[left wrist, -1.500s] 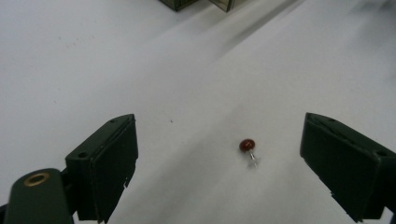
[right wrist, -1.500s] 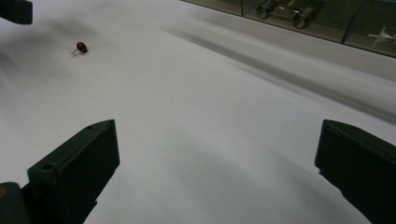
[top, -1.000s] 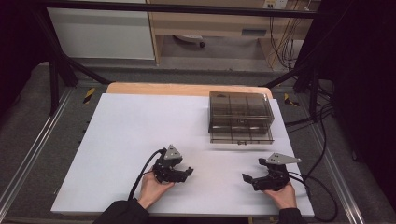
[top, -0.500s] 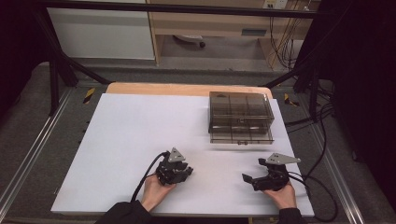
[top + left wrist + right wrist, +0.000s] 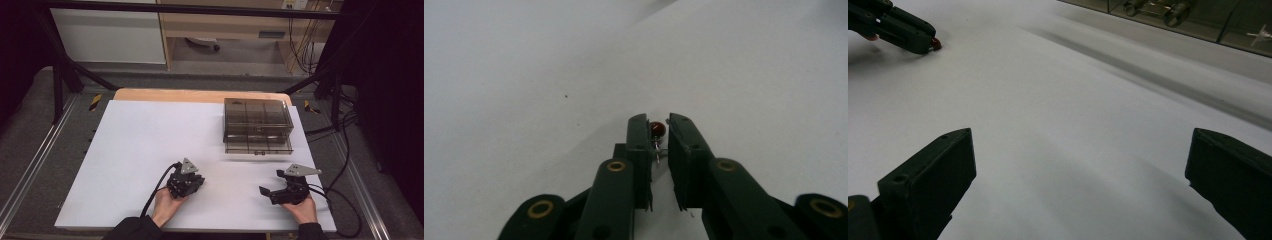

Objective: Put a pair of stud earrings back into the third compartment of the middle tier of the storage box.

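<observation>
A small red bead on a thin metal wire [image 5: 657,131] is pinched between the tips of my left gripper [image 5: 658,125], just above the white table sheet. From above, the left gripper [image 5: 196,183] sits at the front centre-left, held by a hand. The right gripper view shows it far off [image 5: 923,44], with the red bead [image 5: 936,44] at its tip. My right gripper [image 5: 266,194] stands open at the front right, jaws wide apart [image 5: 1078,165] with only bare sheet between them.
A smoky transparent compartment box [image 5: 257,125] stands at the back right of the white sheet [image 5: 150,135]; small metal parts lie inside it [image 5: 1173,12]. Cables trail off the table's right side [image 5: 345,165]. A wooden table edge [image 5: 200,95] runs along the back.
The left gripper has shifted slightly to the right, and its jaws look drawn closer together. The right gripper has stayed where it was.
</observation>
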`<state>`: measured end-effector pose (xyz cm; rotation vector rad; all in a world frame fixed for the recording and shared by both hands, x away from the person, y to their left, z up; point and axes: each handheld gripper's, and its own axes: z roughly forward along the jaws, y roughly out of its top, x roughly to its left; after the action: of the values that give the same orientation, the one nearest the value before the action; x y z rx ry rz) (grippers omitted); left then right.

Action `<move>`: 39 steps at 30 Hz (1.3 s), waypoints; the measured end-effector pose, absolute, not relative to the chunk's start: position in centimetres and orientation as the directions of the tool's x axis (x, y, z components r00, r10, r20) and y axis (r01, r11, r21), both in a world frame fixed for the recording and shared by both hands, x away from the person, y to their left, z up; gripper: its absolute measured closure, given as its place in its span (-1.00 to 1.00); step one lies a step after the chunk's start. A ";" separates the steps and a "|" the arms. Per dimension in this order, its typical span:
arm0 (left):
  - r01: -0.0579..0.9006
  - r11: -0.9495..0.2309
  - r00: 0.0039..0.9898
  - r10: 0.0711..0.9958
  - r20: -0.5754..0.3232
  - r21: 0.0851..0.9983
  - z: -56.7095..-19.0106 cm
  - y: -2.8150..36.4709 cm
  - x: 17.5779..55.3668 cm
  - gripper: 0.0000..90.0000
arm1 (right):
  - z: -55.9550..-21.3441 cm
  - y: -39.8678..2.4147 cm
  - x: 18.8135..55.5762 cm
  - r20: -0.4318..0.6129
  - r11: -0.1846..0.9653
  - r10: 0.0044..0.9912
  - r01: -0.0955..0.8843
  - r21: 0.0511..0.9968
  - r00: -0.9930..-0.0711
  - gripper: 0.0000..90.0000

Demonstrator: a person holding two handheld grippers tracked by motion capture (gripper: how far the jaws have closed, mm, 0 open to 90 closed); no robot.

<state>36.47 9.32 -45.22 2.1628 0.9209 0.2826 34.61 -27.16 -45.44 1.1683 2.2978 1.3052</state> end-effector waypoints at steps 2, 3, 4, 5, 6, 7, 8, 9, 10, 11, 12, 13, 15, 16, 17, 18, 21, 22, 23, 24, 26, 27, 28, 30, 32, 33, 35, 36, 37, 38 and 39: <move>0.527 -0.458 0.717 0.692 -0.086 0.716 -45.2 9.3 36.5 0.78 | -45.4 -27.1 34.6 0.161 0.279 0.745 0.522 0.806 -0.647 -0.99; 0.526 -0.460 0.718 0.691 -0.083 0.715 -45.2 9.3 36.6 0.79 | -45.5 -27.1 34.6 0.162 0.279 0.745 0.522 0.806 -0.647 -0.99; 0.526 -0.461 0.719 0.690 -0.084 0.714 -45.2 9.3 36.6 0.79 | -45.5 -27.1 34.6 0.163 0.279 0.745 0.524 0.804 -0.647 -0.99; 0.527 -0.462 0.720 0.689 -0.086 0.714 -45.2 9.4 36.6 0.79 | -45.5 -27.1 34.6 0.161 0.281 0.745 0.523 0.804 -0.648 -0.99; 0.529 -0.459 0.719 0.689 -0.089 0.714 -45.2 9.4 36.6 0.80 | -45.5 -27.1 34.6 0.163 0.279 0.745 0.523 0.805 -0.647 -0.99; 0.528 -0.460 0.720 0.688 -0.090 0.714 -45.2 9.4 36.6 0.80 | -45.5 -27.1 34.6 0.161 0.279 0.745 0.522 0.806 -0.647 -0.99; 0.528 -0.460 0.721 0.687 -0.090 0.714 -45.2 9.4 36.7 0.80 | -45.5 -27.1 34.6 0.161 0.278 0.745 0.521 0.807 -0.647 -0.99; 0.527 -0.461 0.722 0.686 -0.090 0.714 -45.2 9.4 36.7 0.80 | -45.5 -27.1 34.6 0.162 0.278 0.745 0.521 0.807 -0.647 -0.99; 0.529 -0.460 0.722 0.685 -0.094 0.713 -45.1 9.5 36.7 0.80 | -45.5 -27.1 34.6 0.161 0.281 0.744 0.523 0.805 -0.649 -0.99; 0.533 -0.457 0.721 0.685 -0.099 0.712 -45.1 9.5 36.8 0.80 | -45.5 -27.1 34.6 0.161 0.282 0.744 0.523 0.804 -0.649 -0.98; 0.533 -0.458 0.722 0.684 -0.101 0.712 -45.1 9.5 36.8 0.81 | -45.5 -27.1 34.6 0.162 0.281 0.744 0.525 0.803 -0.648 -0.99; 0.533 -0.459 0.724 0.683 -0.102 0.711 -45.1 9.5 36.8 0.81 | -45.5 -27.1 34.6 0.163 0.282 0.743 0.525 0.803 -0.649 -0.99; 0.534 -0.460 0.726 0.680 -0.104 0.709 -45.0 9.6 36.8 0.81 | -45.5 -27.1 34.6 0.163 0.282 0.743 0.525 0.803 -0.649 -0.98; 0.533 -0.460 0.726 0.680 -0.105 0.710 -45.0 9.6 36.8 0.81 | -45.5 -27.1 34.6 0.162 0.282 0.744 0.524 0.804 -0.648 -0.99; 0.534 -0.459 0.726 0.679 -0.106 0.710 -44.9 9.6 36.8 0.81 | -45.5 -27.1 34.6 0.164 0.279 0.744 0.524 0.804 -0.648 -0.99; 0.532 -0.459 0.727 0.678 -0.107 0.711 -44.9 9.6 36.8 0.81 | -45.5 -27.1 34.6 0.165 0.278 0.744 0.525 0.805 -0.647 -0.99; 0.528 -0.458 0.732 0.673 -0.108 0.715 -44.6 9.6 36.7 0.82 | -45.5 -27.1 34.6 0.164 0.279 0.744 0.524 0.805 -0.648 -0.98; 0.528 -0.453 0.731 0.673 -0.113 0.718 -44.5 9.6 36.7 0.82 | -45.5 -27.1 34.6 0.164 0.279 0.744 0.524 0.805 -0.647 -0.98; 0.527 -0.454 0.732 0.672 -0.112 0.719 -44.4 9.7 36.7 0.82 | -45.5 -27.1 34.6 0.165 0.278 0.744 0.524 0.805 -0.647 -0.99; 0.526 -0.453 0.733 0.671 -0.114 0.720 -44.3 9.7 36.7 0.82 | -45.5 -27.1 34.6 0.164 0.278 0.744 0.523 0.806 -0.648 -0.98; 0.526 -0.448 0.734 0.669 -0.119 0.723 -44.1 9.8 36.6 0.82 | -45.5 -27.1 34.6 0.163 0.280 0.744 0.524 0.805 -0.648 -0.99; 0.526 -0.446 0.734 0.669 -0.121 0.724 -44.0 9.8 36.6 0.82 | -45.5 -27.1 34.6 0.164 0.279 0.744 0.524 0.805 -0.648 -0.99; 0.524 -0.446 0.735 0.667 -0.121 0.726 -43.9 9.9 36.6 0.83 | -45.5 -27.1 34.6 0.165 0.278 0.744 0.524 0.805 -0.648 -0.99; 0.524 -0.439 0.735 0.666 -0.127 0.730 -43.7 9.9 36.6 0.83 | -45.4 -27.1 34.6 0.163 0.278 0.744 0.522 0.806 -0.648 -0.99; 0.521 -0.437 0.737 0.664 -0.128 0.733 -43.3 9.9 36.6 0.83 | -45.4 -27.1 34.6 0.164 0.277 0.744 0.522 0.807 -0.647 -0.98; 0.520 -0.434 0.737 0.663 -0.130 0.735 -43.2 9.9 36.6 0.83 | -45.4 -27.2 34.6 0.163 0.277 0.744 0.522 0.807 -0.648 -0.98; 0.517 -0.431 0.739 0.660 -0.132 0.739 -42.8 10.0 36.6 0.84 | -45.4 -27.2 34.6 0.163 0.276 0.745 0.521 0.807 -0.647 -0.99; 0.517 -0.428 0.739 0.660 -0.135 0.741 -42.6 10.0 36.6 0.84 | -45.4 -27.2 34.6 0.163 0.276 0.745 0.521 0.807 -0.647 -0.99; 0.517 -0.429 0.740 0.659 -0.135 0.741 -42.5 10.0 36.6 0.84 | -45.4 -27.2 34.6 0.164 0.276 0.745 0.522 0.807 -0.647 -0.99; 0.517 -0.428 0.739 0.660 -0.135 0.741 -42.4 9.9 36.6 0.84 | -45.4 -27.2 34.6 0.164 0.276 0.745 0.522 0.807 -0.647 -0.99; 0.516 -0.428 0.741 0.658 -0.135 0.742 -42.3 9.9 36.6 0.84 | -45.4 -27.2 34.6 0.163 0.277 0.746 0.523 0.806 -0.646 -0.99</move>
<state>36.64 9.92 -42.26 2.1214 0.8816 0.2218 34.59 -27.19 -45.39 1.1708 2.3008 1.3035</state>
